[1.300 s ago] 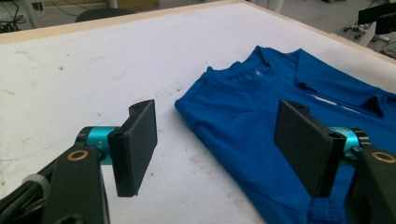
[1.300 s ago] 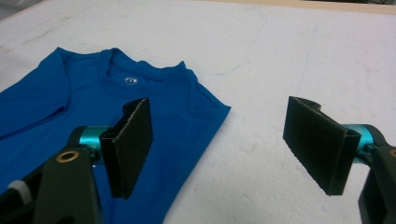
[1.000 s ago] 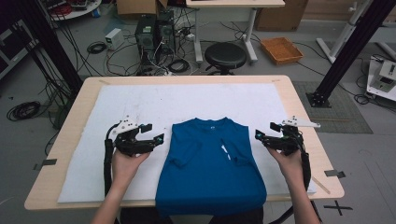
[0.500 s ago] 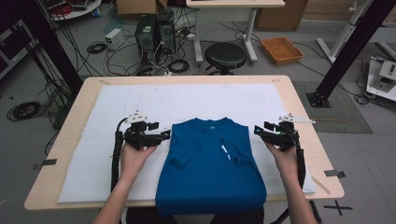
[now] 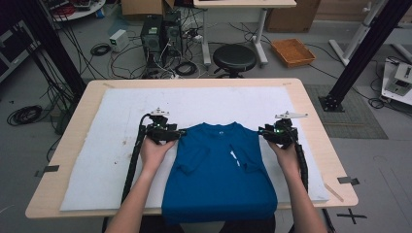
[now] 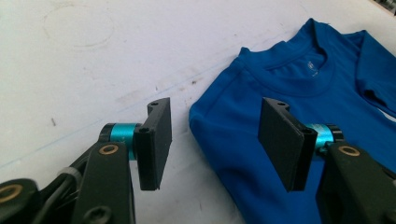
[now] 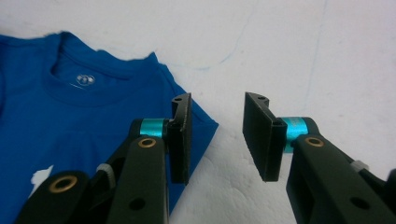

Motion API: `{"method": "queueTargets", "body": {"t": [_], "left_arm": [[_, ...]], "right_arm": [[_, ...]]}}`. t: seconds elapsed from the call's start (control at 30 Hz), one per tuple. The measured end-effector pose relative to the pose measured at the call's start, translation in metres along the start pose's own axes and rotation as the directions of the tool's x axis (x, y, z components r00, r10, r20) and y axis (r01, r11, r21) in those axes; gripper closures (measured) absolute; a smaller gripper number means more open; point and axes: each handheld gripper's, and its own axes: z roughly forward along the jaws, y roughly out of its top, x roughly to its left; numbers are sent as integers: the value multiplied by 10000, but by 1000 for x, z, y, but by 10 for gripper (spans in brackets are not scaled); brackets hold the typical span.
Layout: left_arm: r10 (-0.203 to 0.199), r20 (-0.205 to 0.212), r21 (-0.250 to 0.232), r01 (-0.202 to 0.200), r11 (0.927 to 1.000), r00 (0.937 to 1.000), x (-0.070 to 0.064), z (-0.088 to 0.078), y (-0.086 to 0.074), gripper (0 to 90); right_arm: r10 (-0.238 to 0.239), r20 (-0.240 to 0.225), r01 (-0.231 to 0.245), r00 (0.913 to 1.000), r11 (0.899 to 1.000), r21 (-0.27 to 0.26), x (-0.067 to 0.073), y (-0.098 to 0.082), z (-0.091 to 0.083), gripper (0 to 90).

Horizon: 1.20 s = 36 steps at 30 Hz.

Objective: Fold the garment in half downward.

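Between the parted, empty jaws of the left gripper [image 6: 215,140] lies one shoulder corner of the blue T-shirt [image 5: 218,170], the other just beside the equally spread right gripper [image 7: 217,140]; soft, light and floppy, it looks best pinched at those shoulder folds.

stool [image 5: 235,57] beyond table | orange tray [image 5: 293,51] on floor | computer tower [image 5: 152,33]

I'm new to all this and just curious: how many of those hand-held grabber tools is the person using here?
2. The left gripper is at the shirt's left shoulder, the right gripper at its right shoulder. Both have their jaws open.
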Motion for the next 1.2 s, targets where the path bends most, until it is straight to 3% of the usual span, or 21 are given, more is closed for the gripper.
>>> {"method": "queueTargets", "body": {"t": [0.07, 0.13, 0.23, 0.37, 0.4, 0.5, 0.6, 0.73, 0.87, 1.07, 1.2], "left_arm": [[70, -6, -112, -70, 9999, 10000, -1, 4, 2, 445], [111, 27, 127, -111, 9999, 9999, -2, 8, 6, 444], [462, -252, 585, -447, 9973, 9986, -6, 16, 11, 444], [402, -184, 569, -391, 9976, 9990, -6, 24, 15, 444], [298, -244, 740, -279, 9969, 9993, -4, 26, 14, 445], [171, -241, 976, -147, 9951, 9996, -1, 29, 11, 471], [316, -301, 1052, -283, 9940, 9990, -2, 29, 11, 510], [719, -506, 1212, -654, 9905, 9961, -4, 29, 11, 624], [659, -490, 1232, -594, 9906, 9966, -3, 28, 11, 672], [641, -383, 981, -601, 9934, 9972, -4, 27, 14, 622], [911, -423, 1031, -864, 9909, 9949, -7, 30, 18, 573]], "right_arm": [[-21, 7, 21, 10000, 9999, 111, 1, 0, 5, 634], [-106, 31, 105, 9999, 9994, 325, 5, 3, 16, 642], [-274, 80, 270, 9996, 9986, 464, 8, 6, 21, 644], [-452, 79, 447, 9989, 9971, 619, 15, 16, 30, 651], [-737, 265, 716, 9969, 9949, 712, 17, 18, 35, 667], [-833, 268, 793, 9962, 9890, 1247, 17, 17, 44, 670], [-949, 327, 890, 9949, 9845, 1512, 18, 15, 47, 717], [-1329, 178, 1287, 9910, 9801, 1512, 20, 15, 47, 833], [-1113, -246, 1137, 9935, 9825, 1473, 13, 16, 48, 864], [-957, -410, 1009, 9946, 9834, 1507, 7, 19, 46, 879], [-871, -458, 919, 9951, 9888, 1178, 5, 22, 43, 841]]}}
